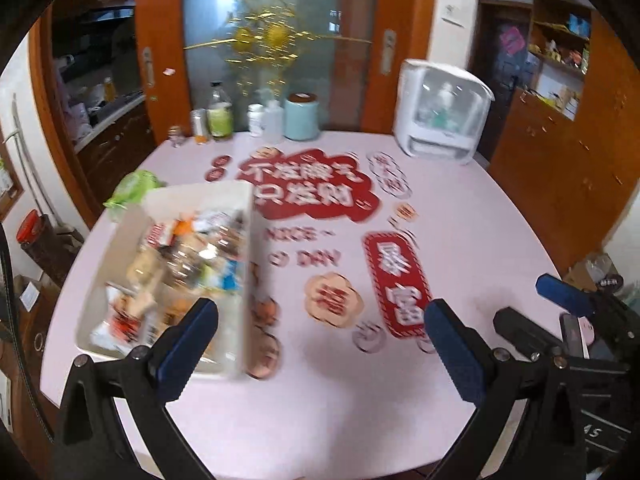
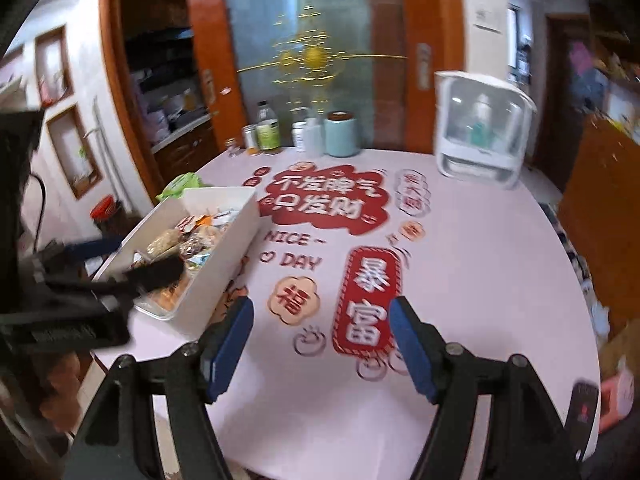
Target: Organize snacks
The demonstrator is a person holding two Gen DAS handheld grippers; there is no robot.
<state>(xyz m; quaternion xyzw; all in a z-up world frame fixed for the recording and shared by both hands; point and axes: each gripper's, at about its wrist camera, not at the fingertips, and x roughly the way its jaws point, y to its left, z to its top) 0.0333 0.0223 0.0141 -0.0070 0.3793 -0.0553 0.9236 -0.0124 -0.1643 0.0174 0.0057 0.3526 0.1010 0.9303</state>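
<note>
pink table [image 2: 480, 280] | snack bin [image 2: 224, 264] left of right hand-held gripper [image 2: 322, 344] | jaws spread, empty

- Left gripper [image 1: 320, 338]: black angular plastic arms, flat blue pads on the fingers [image 1: 186, 346], round silver screws at the joints.
- Right gripper [image 2: 322, 346]: same black frame, blue pads, silver screws.

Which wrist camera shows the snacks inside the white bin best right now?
Left wrist: it looks down into the white bin, snacks spread wide, though blurred. Right wrist sees them obliquely, smaller, partly hidden by the left gripper.
</note>
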